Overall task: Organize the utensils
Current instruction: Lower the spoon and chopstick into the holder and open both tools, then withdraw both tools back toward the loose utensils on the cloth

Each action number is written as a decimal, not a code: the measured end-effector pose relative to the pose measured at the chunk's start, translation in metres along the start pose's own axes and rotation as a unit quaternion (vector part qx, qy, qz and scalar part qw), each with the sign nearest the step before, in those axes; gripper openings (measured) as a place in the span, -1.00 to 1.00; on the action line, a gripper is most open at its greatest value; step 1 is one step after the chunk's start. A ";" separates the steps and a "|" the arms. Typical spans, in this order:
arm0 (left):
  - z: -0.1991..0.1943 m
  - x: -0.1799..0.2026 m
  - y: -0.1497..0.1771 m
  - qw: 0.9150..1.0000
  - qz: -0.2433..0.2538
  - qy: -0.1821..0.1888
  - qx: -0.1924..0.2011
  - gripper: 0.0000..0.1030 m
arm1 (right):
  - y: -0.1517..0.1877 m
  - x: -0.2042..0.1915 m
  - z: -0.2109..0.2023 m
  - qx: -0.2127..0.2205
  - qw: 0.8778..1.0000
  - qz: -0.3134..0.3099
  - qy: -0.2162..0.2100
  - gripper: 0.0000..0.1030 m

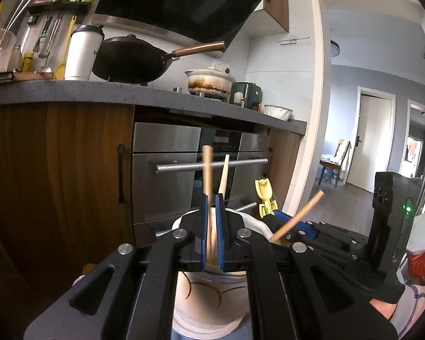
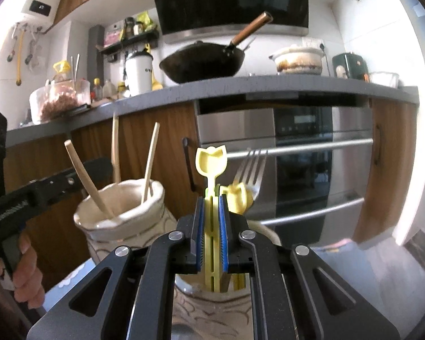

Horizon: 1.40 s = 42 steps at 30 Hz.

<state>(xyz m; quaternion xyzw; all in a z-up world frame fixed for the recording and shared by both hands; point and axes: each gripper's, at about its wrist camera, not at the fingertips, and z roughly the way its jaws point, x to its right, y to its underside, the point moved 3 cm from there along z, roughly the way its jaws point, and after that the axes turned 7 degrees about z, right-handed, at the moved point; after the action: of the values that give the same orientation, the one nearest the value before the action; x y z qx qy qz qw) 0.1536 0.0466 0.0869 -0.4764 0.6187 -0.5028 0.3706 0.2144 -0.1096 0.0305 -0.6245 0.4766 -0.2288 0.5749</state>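
Observation:
My left gripper [image 1: 211, 198] is shut on a wooden chopstick [image 1: 206, 167] that stands in a cream ceramic holder [image 1: 209, 297] under it. Two more chopsticks [image 1: 297, 216] lean in that holder. My right gripper [image 2: 211, 198] is shut on a yellow plastic utensil [image 2: 210, 161] standing in a second cream holder [image 2: 212, 308]. A metal fork [image 2: 250, 167] and another yellow piece [image 2: 236, 195] stand in that same holder. The chopstick holder [image 2: 124, 215] and the left gripper's body show at the left of the right wrist view.
Both holders are in front of wooden kitchen cabinets [image 1: 56, 170] and a steel oven [image 2: 297, 153] with bar handles. The grey counter [image 2: 240, 85] above carries a wok [image 2: 204, 62], a white cup [image 2: 138, 73] and a pot [image 2: 297, 59]. A doorway [image 1: 368, 113] opens to the right.

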 end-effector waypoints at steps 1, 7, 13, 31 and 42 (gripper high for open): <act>-0.002 0.002 0.000 1.000 0.006 -0.005 0.000 -0.89 | 0.001 0.000 -0.002 0.000 1.000 0.001 0.001 -0.72; -0.019 0.005 0.000 0.999 0.015 -0.027 0.015 -0.38 | -0.001 0.001 -0.023 0.012 1.000 0.007 0.009 -0.50; -0.038 0.010 0.004 0.998 0.024 -0.053 0.014 0.34 | 0.001 0.008 -0.053 0.007 0.999 0.011 0.036 -0.01; -0.072 0.029 0.068 0.994 0.006 -0.080 -0.077 0.90 | 0.049 0.028 -0.102 -0.085 0.989 0.007 0.125 0.89; -0.055 0.030 0.097 0.986 -0.005 -0.090 -0.138 0.89 | 0.078 0.035 -0.089 -0.143 0.977 0.016 0.159 0.89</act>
<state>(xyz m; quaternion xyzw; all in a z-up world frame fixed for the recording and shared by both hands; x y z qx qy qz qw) 0.0726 0.0362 0.0048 -0.5696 0.6435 -0.3696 0.3534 0.1302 -0.1751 -0.0309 -0.6482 0.6000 -0.2451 0.3998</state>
